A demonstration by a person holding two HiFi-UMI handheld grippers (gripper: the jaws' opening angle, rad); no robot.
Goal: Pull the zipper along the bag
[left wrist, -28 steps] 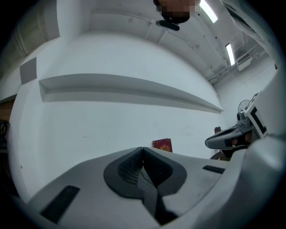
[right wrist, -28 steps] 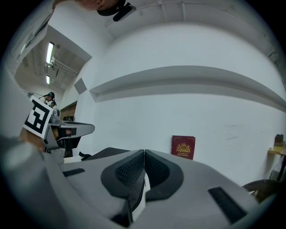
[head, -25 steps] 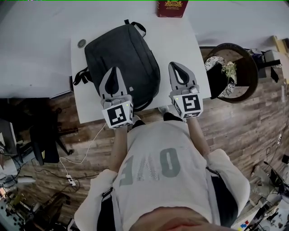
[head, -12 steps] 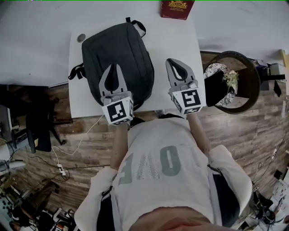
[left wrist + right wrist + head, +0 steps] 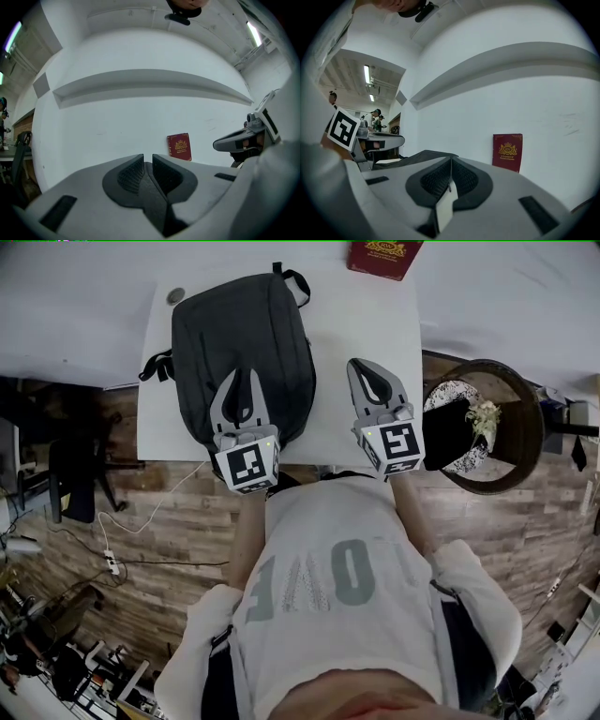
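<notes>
A white table (image 5: 375,334) crosses the top of the head view, with the dark bag (image 5: 239,334) lying upper centre. The left gripper (image 5: 241,373) hovers over the bag and the right gripper (image 5: 360,363) beside it, both closed and empty. This looks like the approach. Next, the jaws need to open and find the zipper pull, which I cannot make out.

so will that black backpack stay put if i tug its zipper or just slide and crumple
Probably floppy: the backpack is soft fabric lying flat with a sagging outline. It looks thinly filled, so likely light and apt to slide on the smooth white table unless pinned. Its loose side strap might snag.
</notes>
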